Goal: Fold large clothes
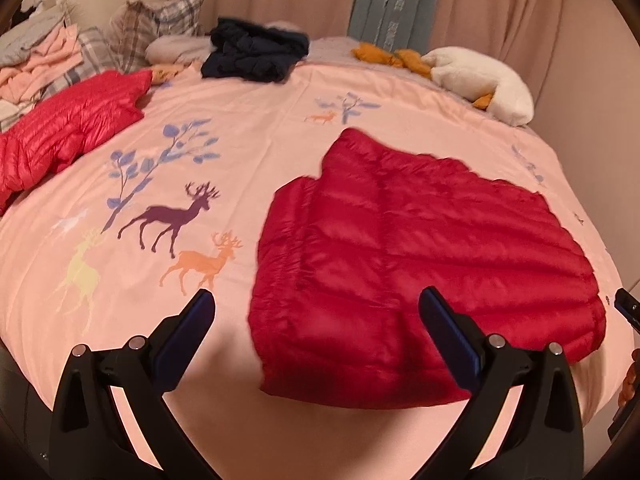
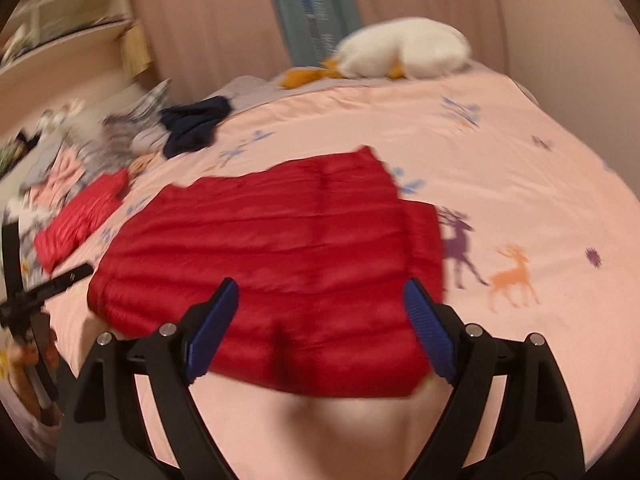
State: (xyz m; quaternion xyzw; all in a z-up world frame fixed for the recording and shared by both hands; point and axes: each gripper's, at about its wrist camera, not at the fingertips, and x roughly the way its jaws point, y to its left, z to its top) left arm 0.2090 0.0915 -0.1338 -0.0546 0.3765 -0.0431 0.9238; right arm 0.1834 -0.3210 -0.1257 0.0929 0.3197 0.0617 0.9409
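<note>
A dark red quilted down jacket lies folded flat on the pink bedspread, near the bed's front edge. My left gripper hovers open over its near left corner, nothing between the blue pads. In the right wrist view the same jacket fills the middle, blurred. My right gripper stands open above its near edge, holding nothing. The tip of the right gripper shows at the far right of the left wrist view, and the left gripper's fingers show at the left edge of the right wrist view.
A brighter red down jacket lies at the left, a dark navy garment at the back. Plaid pillows, pink folded clothes and a white plush goose line the far side. Curtains hang behind.
</note>
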